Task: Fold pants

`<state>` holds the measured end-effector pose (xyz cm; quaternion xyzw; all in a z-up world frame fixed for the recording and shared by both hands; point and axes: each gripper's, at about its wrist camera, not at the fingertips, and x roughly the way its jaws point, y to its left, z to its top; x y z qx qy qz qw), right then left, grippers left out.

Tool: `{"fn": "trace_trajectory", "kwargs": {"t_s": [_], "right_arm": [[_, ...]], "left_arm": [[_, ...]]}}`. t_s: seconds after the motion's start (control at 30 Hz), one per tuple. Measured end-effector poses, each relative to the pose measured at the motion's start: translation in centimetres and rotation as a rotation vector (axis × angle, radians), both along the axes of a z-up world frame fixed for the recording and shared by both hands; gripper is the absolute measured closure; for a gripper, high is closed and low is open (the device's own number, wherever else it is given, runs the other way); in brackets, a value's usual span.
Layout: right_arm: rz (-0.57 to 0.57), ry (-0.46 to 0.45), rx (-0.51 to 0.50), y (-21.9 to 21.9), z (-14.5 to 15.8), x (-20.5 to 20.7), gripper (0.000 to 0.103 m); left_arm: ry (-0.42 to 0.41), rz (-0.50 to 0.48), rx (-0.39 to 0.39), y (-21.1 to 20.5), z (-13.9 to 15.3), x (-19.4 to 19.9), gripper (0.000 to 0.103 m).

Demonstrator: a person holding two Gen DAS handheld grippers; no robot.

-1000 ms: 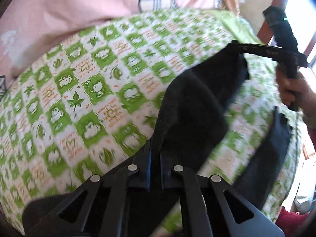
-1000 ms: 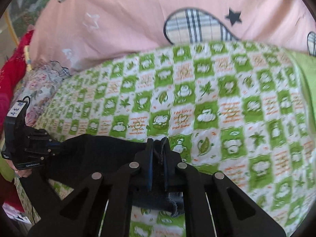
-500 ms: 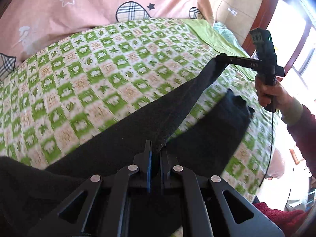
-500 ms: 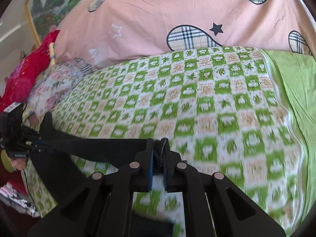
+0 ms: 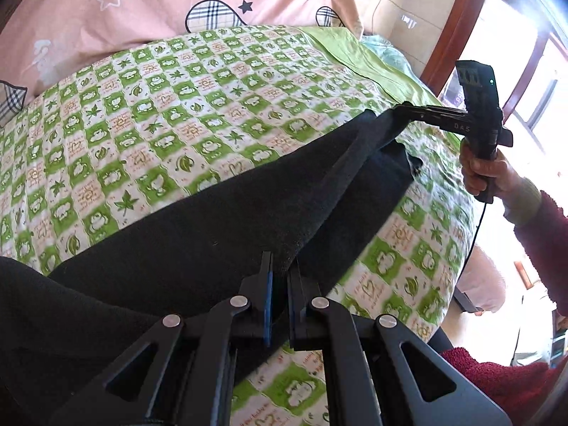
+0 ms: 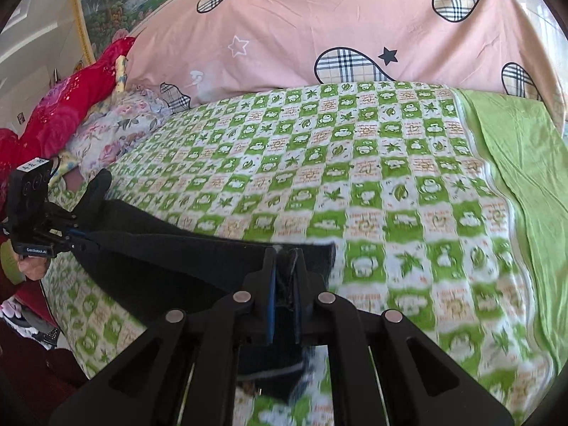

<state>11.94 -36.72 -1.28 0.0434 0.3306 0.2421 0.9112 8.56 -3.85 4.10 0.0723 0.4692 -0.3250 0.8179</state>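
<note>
The black pants (image 5: 220,227) hang stretched over the green-checked bedspread (image 5: 142,113), held taut between both grippers. My left gripper (image 5: 280,266) is shut on one edge of the black cloth, low in the left wrist view. That view also catches the right gripper (image 5: 401,110) at the upper right, clamped on the far end of the same edge, with a hand (image 5: 482,174) on its handle. In the right wrist view my right gripper (image 6: 284,259) is shut on the pants (image 6: 170,262), and the left gripper (image 6: 76,239) holds the cloth at the far left.
A pink quilt with plaid hearts (image 6: 319,25) lies along the far side of the bed. Red and floral bedding (image 6: 67,113) is piled at the left. A plain green sheet (image 6: 511,163) covers the right part. A window with a wooden frame (image 5: 497,35) stands beyond the bed.
Both grippers have drawn back toward the near edge of the bed and apart, pulling the pants from a bunched hang into a long taut band; more of the bedspread shows beyond it.
</note>
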Motion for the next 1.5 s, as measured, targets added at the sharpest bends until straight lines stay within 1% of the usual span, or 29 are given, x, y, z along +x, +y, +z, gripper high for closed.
{"fn": "trace_trajectory", "kwargs": {"t_s": [0.13,0.2,0.27,0.3,0.33,0.37,0.4,0.43,0.47,0.5,0.57,0.6,0.63,0.8,0.87,0.9,0.97,1.03,1.1,1.2,1.23,1.3,1.43,1.5], "right_arm": [[0.002,0.022,-0.041,0.3,-1.3,-1.6,0.095],[-0.016,0.046,-0.059,0.2,-2.3,-1.9,0.095],[-0.017,0.092,-0.037,0.1,-3.4,-1.8,0.094],[-0.032,0.086,-0.045,0.0,-3.6,-2.0,0.094],[-0.041,0.08,-0.046,0.0,-3.8,-2.1,0.089],[-0.047,0.084,-0.037,-0.1,-3.9,-2.4,0.087],[-0.052,0.09,-0.03,-0.2,-3.9,-2.5,0.086],[-0.064,0.096,-0.02,-0.4,-3.9,-2.7,0.081],[-0.073,0.097,-0.013,-0.5,-3.8,-3.0,0.074],[-0.083,0.097,-0.003,-0.8,-3.6,-3.5,0.07],[-0.11,0.089,0.013,-1.1,-3.1,-4.2,0.05],[-0.125,0.072,0.029,-1.4,-2.7,-4.9,0.048],[-0.131,0.06,0.039,-1.4,-2.5,-5.3,0.048],[-0.131,0.016,0.097,0.1,-1.2,-6.8,0.048],[-0.111,0.009,0.116,1.4,-1.0,-6.7,0.048],[-0.098,0.008,0.127,2.1,-0.9,-6.6,0.048],[-0.063,0.01,0.146,3.9,-0.9,-6.3,0.048],[-0.029,0.011,0.158,5.8,-0.9,-6.0,0.048],[0.006,0.018,0.164,7.5,-1.0,-5.6,0.047],[0.087,0.026,0.166,11.3,-0.9,-5.0,0.047],[0.107,0.027,0.16,12.4,-0.9,-4.9,0.047],[0.16,0.032,0.157,15.1,-0.8,-4.4,0.047],[0.261,0.052,0.152,19.8,-1.0,-3.3,0.046],[0.302,0.066,0.138,22.2,-1.1,-2.7,0.045]], "left_arm": [[0.001,-0.012,0.005,-0.2,-0.8,-0.8,0.099],[0.017,-0.019,0.015,-0.3,-1.9,-0.9,0.098],[0.037,-0.015,0.031,-0.4,-2.9,-0.9,0.097],[0.051,-0.01,0.037,-0.4,-3.4,-0.8,0.096],[0.064,-0.001,0.04,-0.4,-3.9,-0.9,0.096],[0.067,0.006,0.039,-0.4,-4.1,-1.0,0.095],[0.063,0.011,0.035,-0.3,-4.1,-1.3,0.094],[0.06,0.017,0.029,-0.2,-4.0,-1.6,0.089],[0.063,0.023,0.012,0.0,-3.8,-1.9,0.086],[0.065,0.031,-0.006,0.3,-3.6,-2.3,0.08],[0.066,0.056,-0.025,0.8,-3.4,-2.8,0.073],[0.067,0.068,-0.029,1.0,-3.3,-3.0,0.066],[0.074,0.092,-0.035,1.4,-3.3,-3.3,0.06],[0.11,0.206,-0.087,3.6,-2.8,-4.0,0.058],[0.113,0.256,-0.09,4.6,-2.3,-4.0,0.051],[0.109,0.286,-0.084,5.1,-2.0,-4.0,0.046],[0.095,0.357,-0.067,6.6,-1.2,-3.7,0.043],[0.108,0.424,-0.049,8.0,-0.7,-3.1,0.034],[0.119,0.495,-0.023,9.6,-0.1,-2.2,0.034],[0.141,0.601,0.035,12.1,0.7,0.0,0.034],[0.16,0.639,0.053,13.0,0.8,1.0,0.034],[0.223,0.722,0.079,15.3,1.0,3.4,0.033],[0.314,0.819,0.106,18.3,1.4,7.5,0.034],[0.348,0.837,0.113,19.1,1.5,9.3,0.034]]}}
